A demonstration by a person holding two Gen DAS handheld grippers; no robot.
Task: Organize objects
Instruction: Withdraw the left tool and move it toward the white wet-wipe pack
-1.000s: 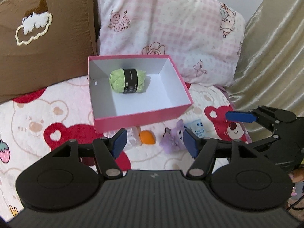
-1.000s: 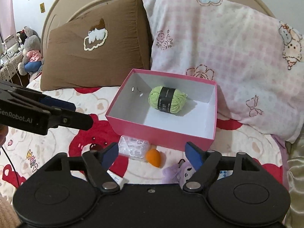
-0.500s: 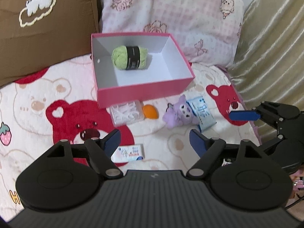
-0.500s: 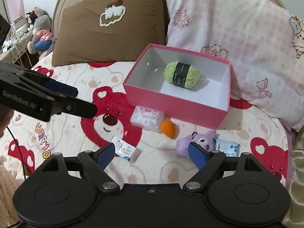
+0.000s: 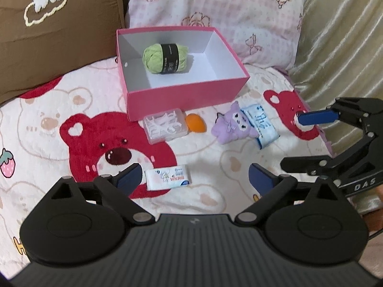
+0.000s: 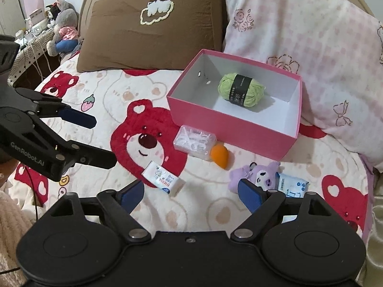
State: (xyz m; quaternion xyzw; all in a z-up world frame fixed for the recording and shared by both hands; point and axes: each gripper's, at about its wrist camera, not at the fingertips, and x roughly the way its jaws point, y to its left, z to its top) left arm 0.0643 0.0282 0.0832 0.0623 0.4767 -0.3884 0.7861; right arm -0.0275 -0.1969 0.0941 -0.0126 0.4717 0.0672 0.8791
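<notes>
Left claw (image 5: 194,179) hangs wide apart with nothing in it, its jaws having just been opening, and the small white packet (image 5: 168,177) lies just beyond its left pad on the blanket (image 5: 36,129). Right claw (image 6: 191,190) is spread too, empty, over the same stretch. That packet is flat on soft plush, so the pads may sink and skate over it, or snag the pile. Farther out the clear plastic case (image 5: 165,125) touches the orange ball (image 5: 195,122); a nudge could roll it away. The purple plush (image 5: 229,125) overlaps the blue packet (image 5: 262,125), risking a double grab. The pink box (image 5: 186,98), light card, holds only the green yarn (image 5: 165,57) and may slide if bumped.
</notes>
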